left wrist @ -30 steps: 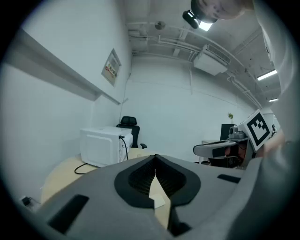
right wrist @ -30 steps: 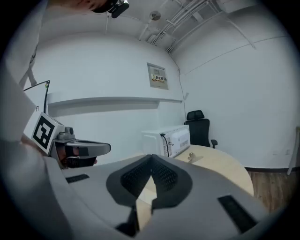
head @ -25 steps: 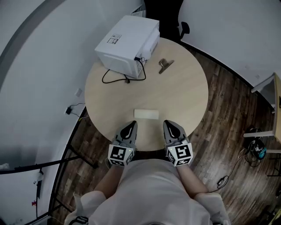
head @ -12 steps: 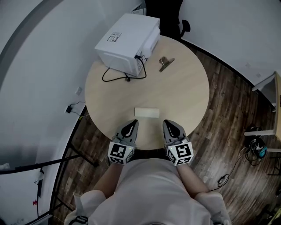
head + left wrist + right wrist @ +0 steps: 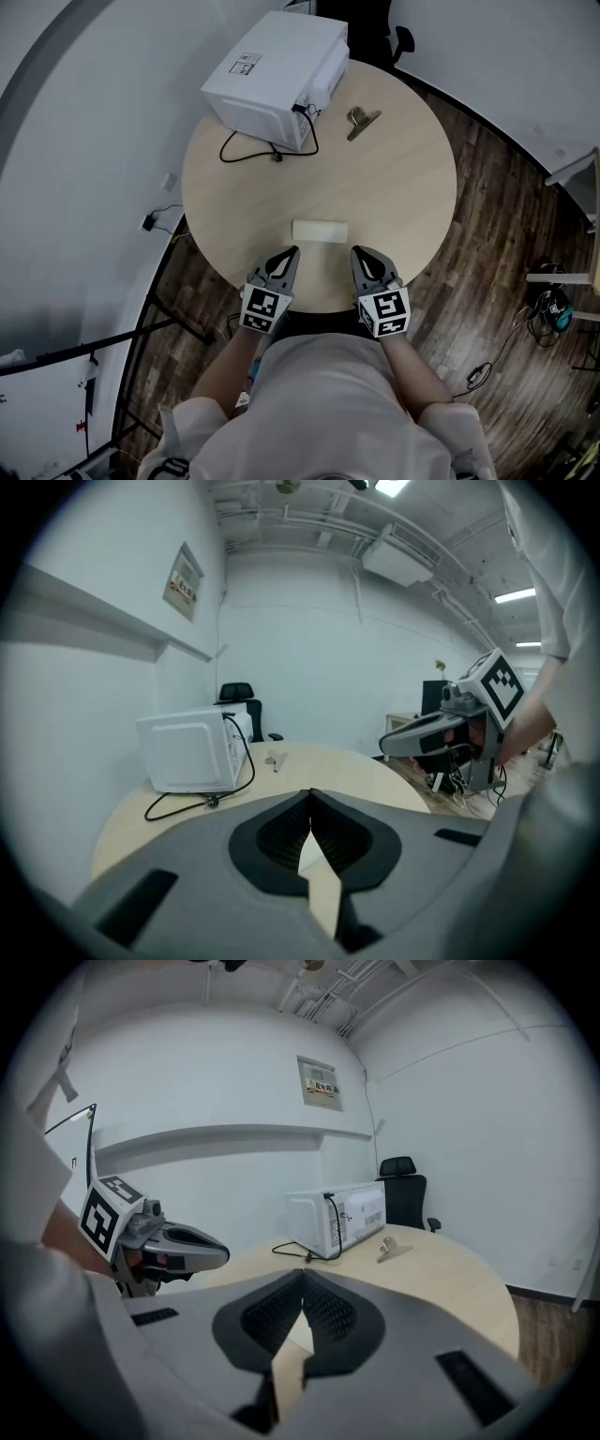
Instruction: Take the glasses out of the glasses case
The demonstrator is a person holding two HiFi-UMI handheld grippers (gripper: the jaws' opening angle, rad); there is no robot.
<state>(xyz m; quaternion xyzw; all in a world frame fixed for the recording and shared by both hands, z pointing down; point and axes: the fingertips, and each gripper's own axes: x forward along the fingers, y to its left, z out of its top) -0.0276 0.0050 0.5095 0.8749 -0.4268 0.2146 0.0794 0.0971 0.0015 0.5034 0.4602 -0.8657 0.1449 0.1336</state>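
A closed white glasses case (image 5: 320, 231) lies flat on the round pale wooden table (image 5: 403, 187), close to its near edge. My left gripper (image 5: 289, 253) hovers just short of the case's left end, and my right gripper (image 5: 358, 253) just short of its right end. Neither touches the case. In the left gripper view the left gripper (image 5: 310, 794) has its jaws meeting at the tips with nothing in them. The right gripper (image 5: 302, 1274) looks the same in its own view, shut and empty. Each view shows the other gripper off to the side.
A white microwave (image 5: 277, 80) stands at the table's far left, its black cable (image 5: 248, 150) trailing over the tabletop. A metal binder clip (image 5: 363, 120) lies at the far side. A black office chair (image 5: 398, 42) stands beyond the table. Dark wooden floor surrounds it.
Both grippers have sunk a little toward the table and now sit slightly nearer the case. Their jaws have stayed closed. The case has not moved.
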